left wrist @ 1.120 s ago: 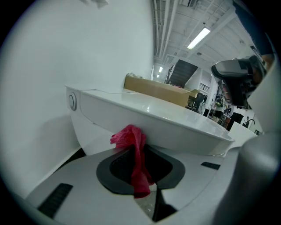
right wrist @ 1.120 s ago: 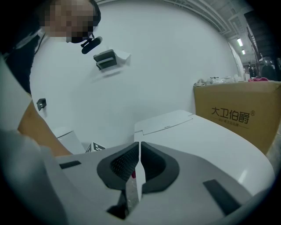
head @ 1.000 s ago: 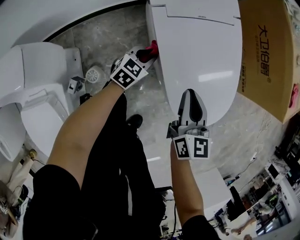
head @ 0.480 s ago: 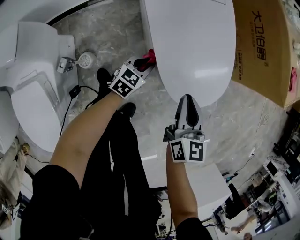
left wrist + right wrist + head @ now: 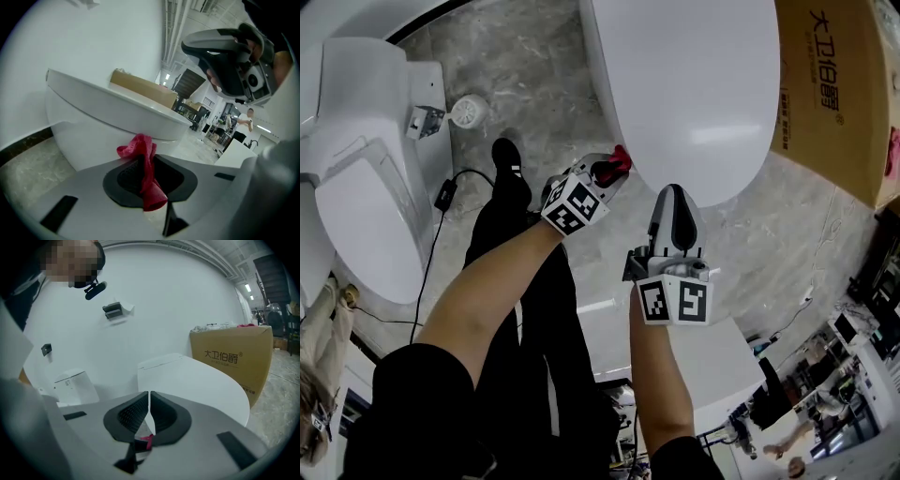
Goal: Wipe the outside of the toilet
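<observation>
We hold the red cloth (image 5: 142, 154) pinched between the left gripper's (image 5: 609, 172) fingers (image 5: 123, 174) so that its bunched end leads and appears to meet the toilet (image 5: 694, 84) on the bowl's outer wall, just under the lid's rim. Our left arm reaches forward and low, angled toward the bowl. The right gripper (image 5: 676, 199) hovers near the toilet's front with the forearm tucked close, its fingers pressed together with nothing between them.

Grey marble floor (image 5: 534, 84), white wall (image 5: 187, 301)
</observation>
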